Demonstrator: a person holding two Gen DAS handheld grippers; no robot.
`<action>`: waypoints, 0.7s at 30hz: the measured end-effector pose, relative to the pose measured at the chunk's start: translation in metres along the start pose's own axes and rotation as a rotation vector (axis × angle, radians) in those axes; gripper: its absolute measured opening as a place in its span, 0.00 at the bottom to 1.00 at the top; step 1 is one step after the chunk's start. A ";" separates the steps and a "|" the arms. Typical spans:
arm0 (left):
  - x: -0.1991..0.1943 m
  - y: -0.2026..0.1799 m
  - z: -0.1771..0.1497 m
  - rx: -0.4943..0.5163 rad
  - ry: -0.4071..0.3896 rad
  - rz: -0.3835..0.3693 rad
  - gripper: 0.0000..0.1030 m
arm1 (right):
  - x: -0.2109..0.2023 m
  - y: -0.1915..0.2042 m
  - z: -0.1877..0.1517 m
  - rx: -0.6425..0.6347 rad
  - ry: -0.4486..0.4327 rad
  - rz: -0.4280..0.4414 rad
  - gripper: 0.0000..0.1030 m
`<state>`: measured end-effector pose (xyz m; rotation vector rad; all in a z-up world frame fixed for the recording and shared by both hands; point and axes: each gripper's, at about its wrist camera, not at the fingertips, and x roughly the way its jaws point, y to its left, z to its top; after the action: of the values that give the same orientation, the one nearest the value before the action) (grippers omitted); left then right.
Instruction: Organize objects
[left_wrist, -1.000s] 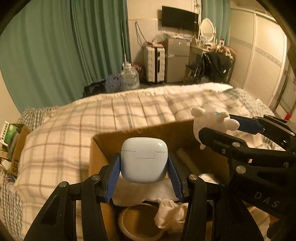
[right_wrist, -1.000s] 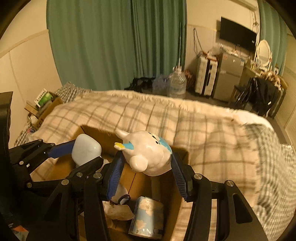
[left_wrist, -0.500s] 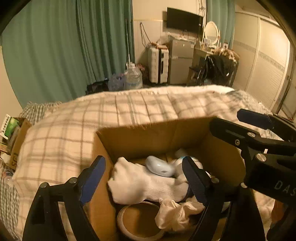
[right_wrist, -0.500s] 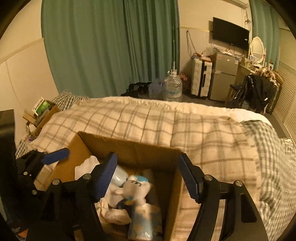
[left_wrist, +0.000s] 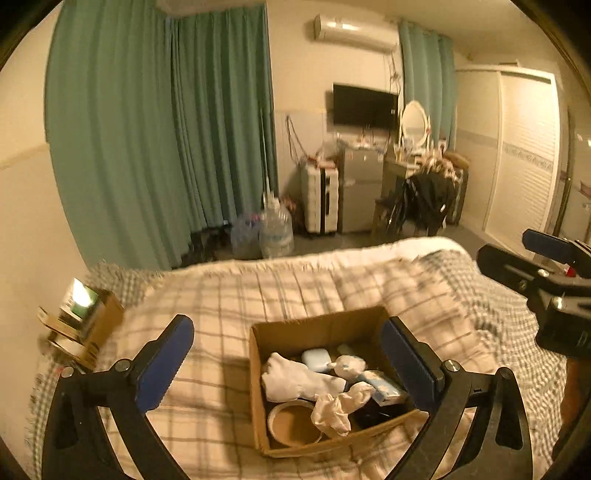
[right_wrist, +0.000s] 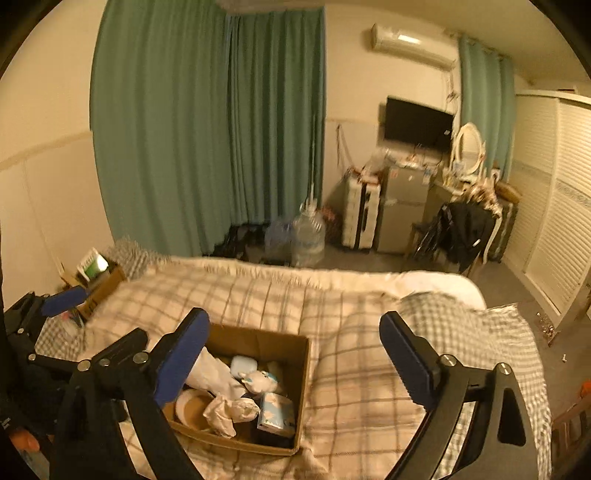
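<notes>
- Left gripper (left_wrist: 288, 360), lower part of the left wrist view: blue-padded fingers (left_wrist: 166, 363) spread wide, holding nothing, raised above the bed.
- Right gripper (right_wrist: 295, 362), lower part of the right wrist view: spread wide too, nothing between the pads.
- Cardboard box (left_wrist: 317, 326), lower centre of the left view, open-topped on the checked blanket (left_wrist: 229, 295); seen lower left of centre (right_wrist: 258, 338) in the right view.
- Inside the box: pale blue earbud case (left_wrist: 315, 359) toward the far wall, touching a white toy figure (left_wrist: 347, 364) with blue markings just to its right.
- White glove (left_wrist: 291, 378) across the box's left half; roll of tape (left_wrist: 293, 424) flat at the near left corner; crumpled cream cloth (left_wrist: 338, 408) beside the roll.
- Blue floral tissue pack (right_wrist: 275, 411) at the near right of the box in the right view.
- Upper half of both frames: green curtains (left_wrist: 147, 129), wall television (left_wrist: 364, 105), air conditioner (left_wrist: 354, 33).
- Large water bottle (left_wrist: 275, 230) on the floor beyond the bed, mid-frame.
</notes>
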<state>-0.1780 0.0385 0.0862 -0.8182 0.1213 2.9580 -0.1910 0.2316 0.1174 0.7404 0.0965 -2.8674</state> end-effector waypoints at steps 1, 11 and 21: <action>-0.009 0.001 0.002 -0.002 -0.012 0.002 1.00 | -0.013 -0.001 0.002 0.007 -0.003 -0.013 0.93; -0.102 0.014 -0.015 0.019 -0.167 0.071 1.00 | -0.087 -0.004 -0.021 0.044 -0.033 -0.015 1.00; -0.088 0.002 -0.077 -0.049 -0.200 0.059 1.00 | -0.072 0.010 -0.095 0.018 -0.125 -0.095 1.00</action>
<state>-0.0639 0.0250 0.0654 -0.5268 0.0621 3.0887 -0.0822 0.2436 0.0690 0.5722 0.0911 -3.0003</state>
